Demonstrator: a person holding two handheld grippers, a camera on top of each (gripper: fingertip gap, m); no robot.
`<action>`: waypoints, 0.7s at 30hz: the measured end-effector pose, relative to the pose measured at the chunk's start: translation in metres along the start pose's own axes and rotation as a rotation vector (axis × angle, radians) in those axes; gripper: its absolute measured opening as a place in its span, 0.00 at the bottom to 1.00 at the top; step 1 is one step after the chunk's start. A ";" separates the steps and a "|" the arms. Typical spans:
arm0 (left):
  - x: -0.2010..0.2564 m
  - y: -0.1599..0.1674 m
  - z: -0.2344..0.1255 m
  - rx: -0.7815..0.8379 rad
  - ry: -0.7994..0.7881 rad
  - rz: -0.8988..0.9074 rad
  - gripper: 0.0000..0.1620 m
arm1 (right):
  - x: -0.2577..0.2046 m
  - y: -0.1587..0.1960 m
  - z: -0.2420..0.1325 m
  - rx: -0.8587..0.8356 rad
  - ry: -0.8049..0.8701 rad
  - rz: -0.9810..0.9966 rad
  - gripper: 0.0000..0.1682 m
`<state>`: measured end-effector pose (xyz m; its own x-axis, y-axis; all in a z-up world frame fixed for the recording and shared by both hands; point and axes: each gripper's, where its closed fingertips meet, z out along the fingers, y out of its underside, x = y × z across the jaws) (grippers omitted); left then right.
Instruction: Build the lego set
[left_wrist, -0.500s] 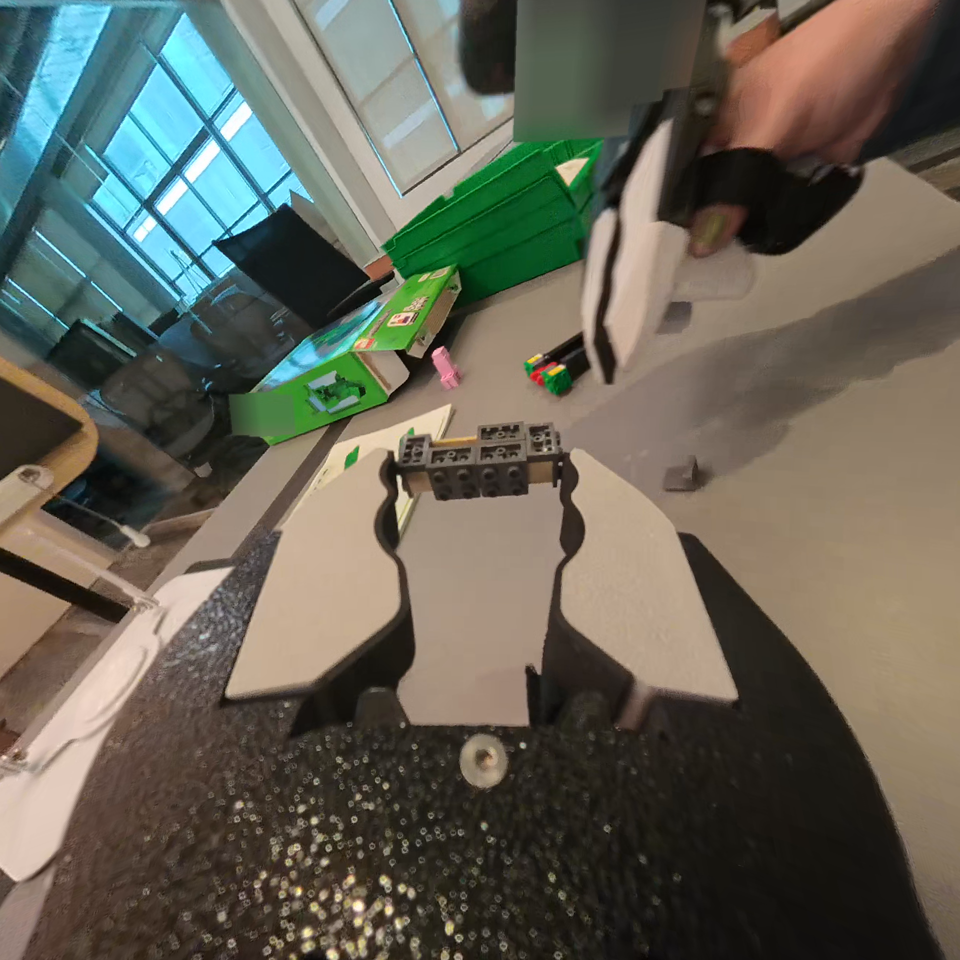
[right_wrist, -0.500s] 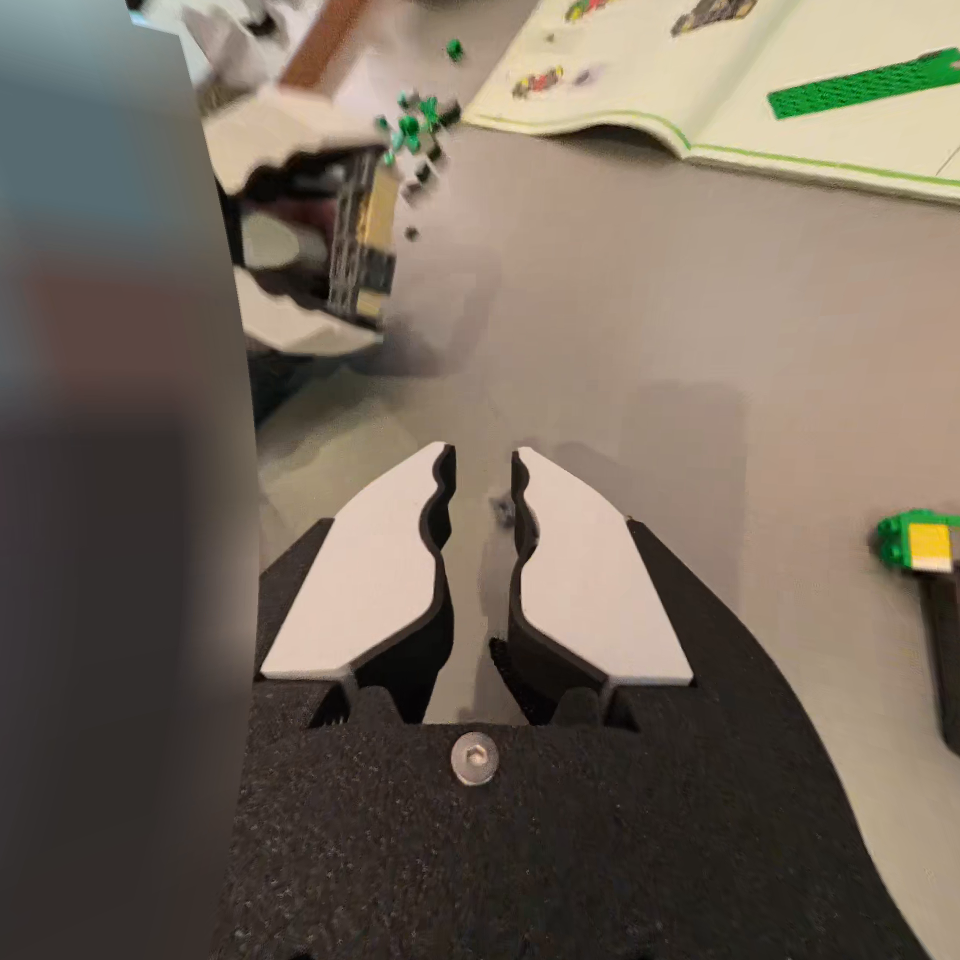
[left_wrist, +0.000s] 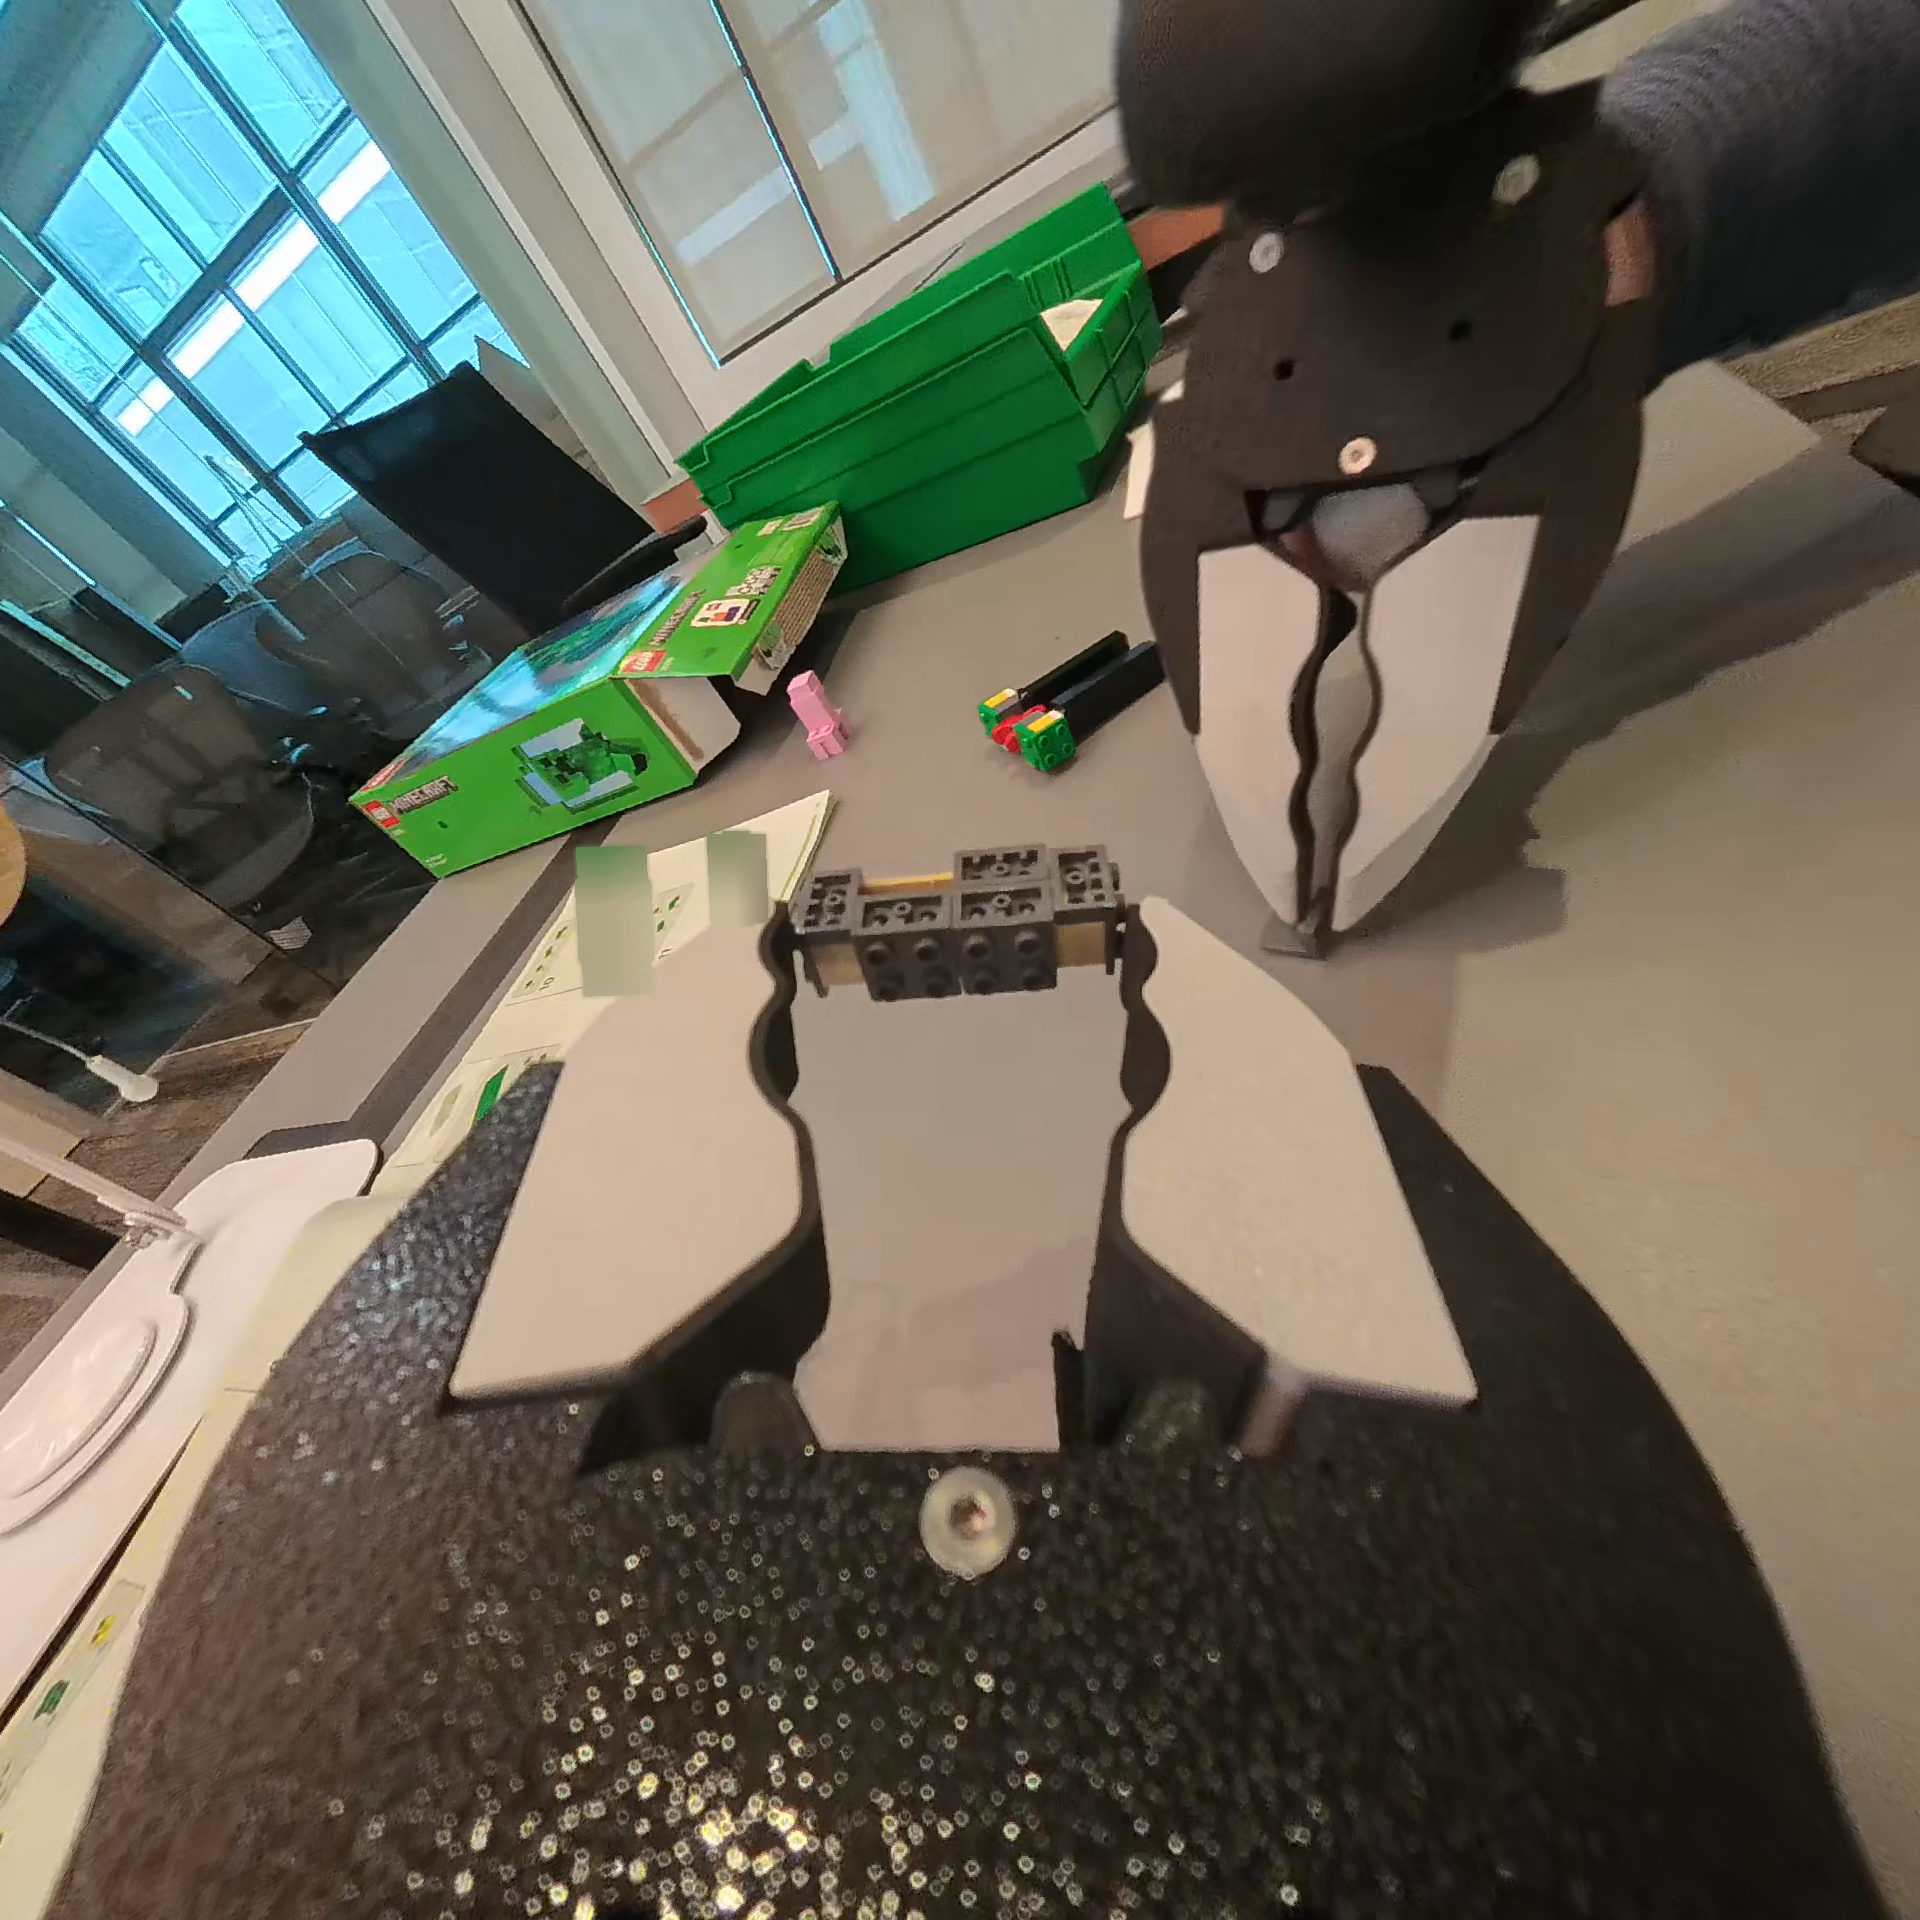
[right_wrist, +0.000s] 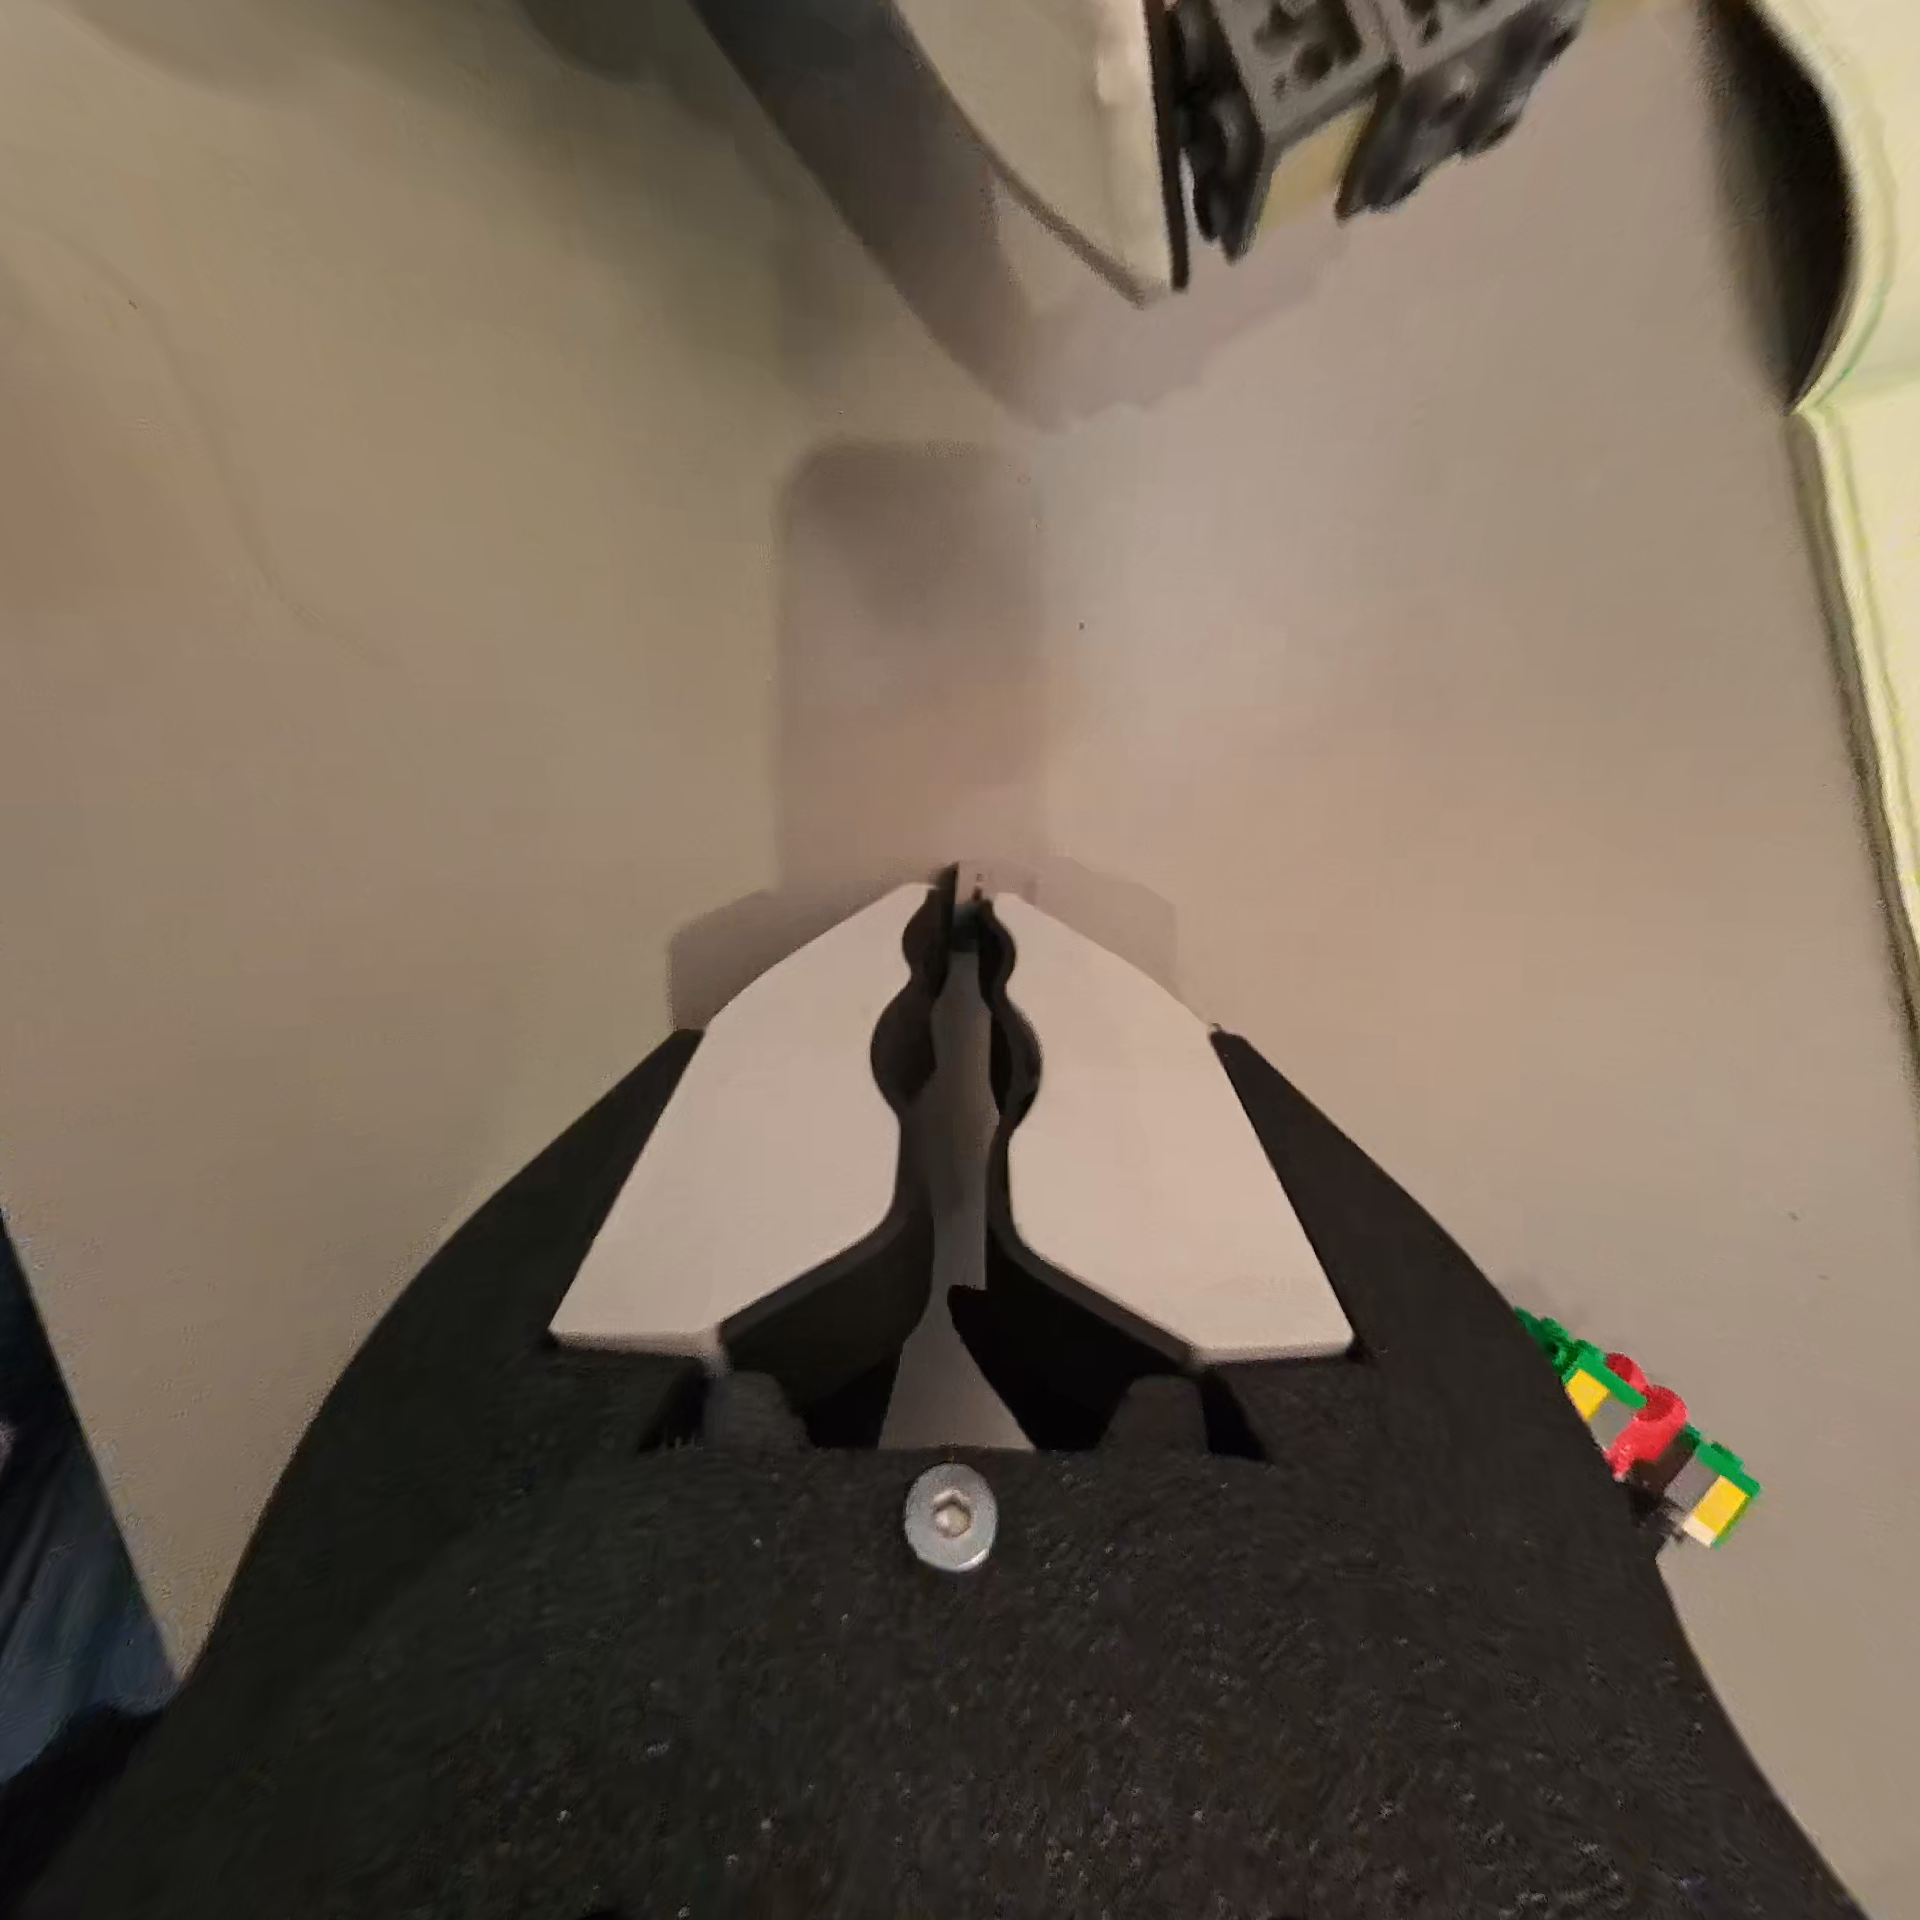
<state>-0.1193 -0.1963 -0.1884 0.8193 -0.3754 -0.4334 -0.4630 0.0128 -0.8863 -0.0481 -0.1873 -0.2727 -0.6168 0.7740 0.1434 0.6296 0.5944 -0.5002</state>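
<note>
Left gripper clamps one grey-tan assembly; right gripper pinches one small grey piece

The left wrist view looks low across the table toward windows. The right wrist view faces steeply down, close. Both show the grey brick assembly beyond their tongs.

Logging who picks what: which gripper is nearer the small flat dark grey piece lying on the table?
Right. The right gripper has its tips pinched on the small flat dark grey piece; the left gripper is off to one side, holding the dark grey brick assembly.
</note>
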 end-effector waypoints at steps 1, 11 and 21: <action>0.000 0.000 0.000 -0.002 -0.001 -0.003 0.37 | 0.000 0.001 0.000 -0.022 -0.037 -0.001 0.03; -0.009 -0.003 -0.007 0.034 -0.025 -0.056 0.37 | -0.010 0.030 -0.053 -0.501 -0.939 0.348 0.03; -0.014 0.001 -0.010 0.025 -0.037 -0.064 0.37 | 0.007 0.061 -0.048 -0.976 -1.064 0.379 0.02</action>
<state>-0.1349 -0.2004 -0.1810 0.8591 -0.3417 -0.3810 -0.4011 0.0127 -0.9159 0.0087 -0.1356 -0.2614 -0.1246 0.6501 -0.7496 0.6218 0.6399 0.4516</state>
